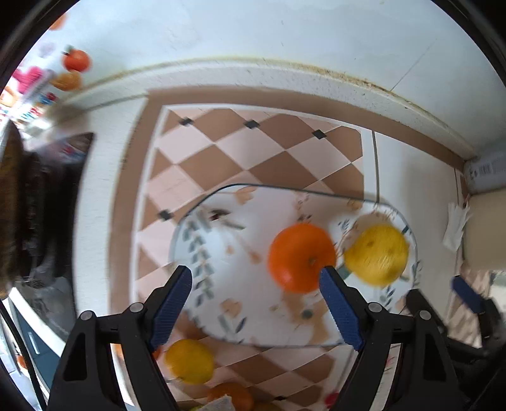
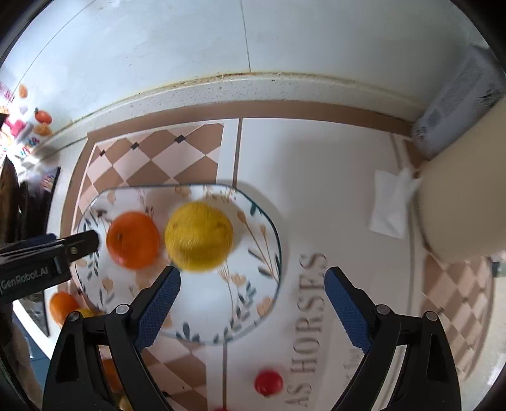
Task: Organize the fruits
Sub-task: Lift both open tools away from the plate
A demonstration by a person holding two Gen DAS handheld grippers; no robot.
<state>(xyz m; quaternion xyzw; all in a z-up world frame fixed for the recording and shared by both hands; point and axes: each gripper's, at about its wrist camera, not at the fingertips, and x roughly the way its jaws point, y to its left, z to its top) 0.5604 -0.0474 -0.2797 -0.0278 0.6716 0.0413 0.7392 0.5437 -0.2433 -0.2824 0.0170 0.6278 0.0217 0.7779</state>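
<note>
Both on plate: orange left, lemon just right, grouped as sorted. Left gripper & right gripper spread wide, empty, hovering near side. Other fruit loose off plate, prob next.

Bright, Even Daylight, Heavy Motion Blur

Smeared by motion on orange and lemon; soft shadows under plate; strongly bowed at fisheye edges, black vignette in corners; mild bluish wash on wall

An orange and a yellow fruit sit side by side on the floral plate at centre left. The right gripper hangs wide apart, lower centre, holding nothing. A small red fruit lies at bottom centre.
</note>
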